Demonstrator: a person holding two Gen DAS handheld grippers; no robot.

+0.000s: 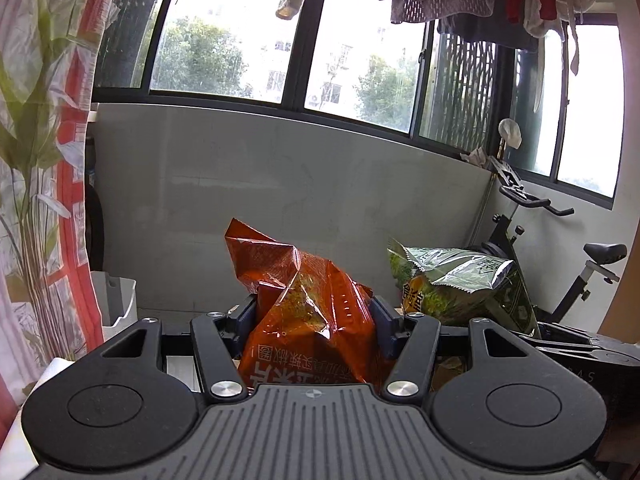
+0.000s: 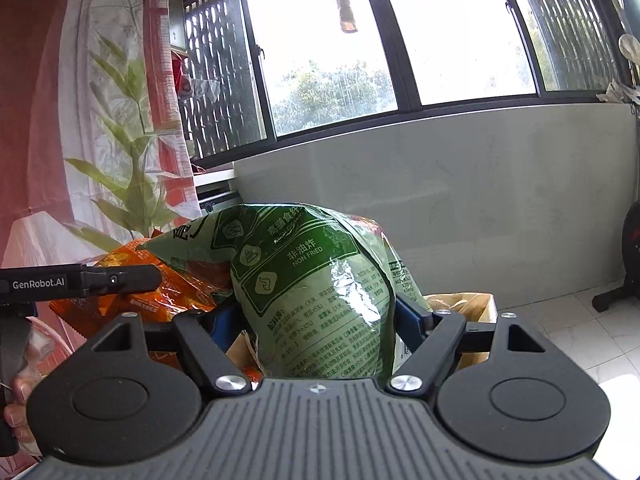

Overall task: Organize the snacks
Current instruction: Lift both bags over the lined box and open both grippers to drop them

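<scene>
My left gripper [image 1: 314,320] is shut on an orange snack bag [image 1: 304,304] and holds it up in the air, crumpled between the blue pads. My right gripper [image 2: 320,320] is shut on a green snack bag [image 2: 316,292] marked NON FRIED, also held up. The green bag [image 1: 460,284] shows to the right in the left wrist view, with part of the right gripper [image 1: 576,350] below it. The orange bag [image 2: 160,280] shows left of the green one in the right wrist view, behind the left gripper's side [image 2: 80,282].
A brown paper bag or box [image 2: 464,308] sits low behind the green bag. A grey wall [image 1: 280,184] under windows is ahead. An exercise bike [image 1: 560,264] stands at the right, a curtain [image 1: 40,160] at the left, a white bin [image 1: 118,300] beside it.
</scene>
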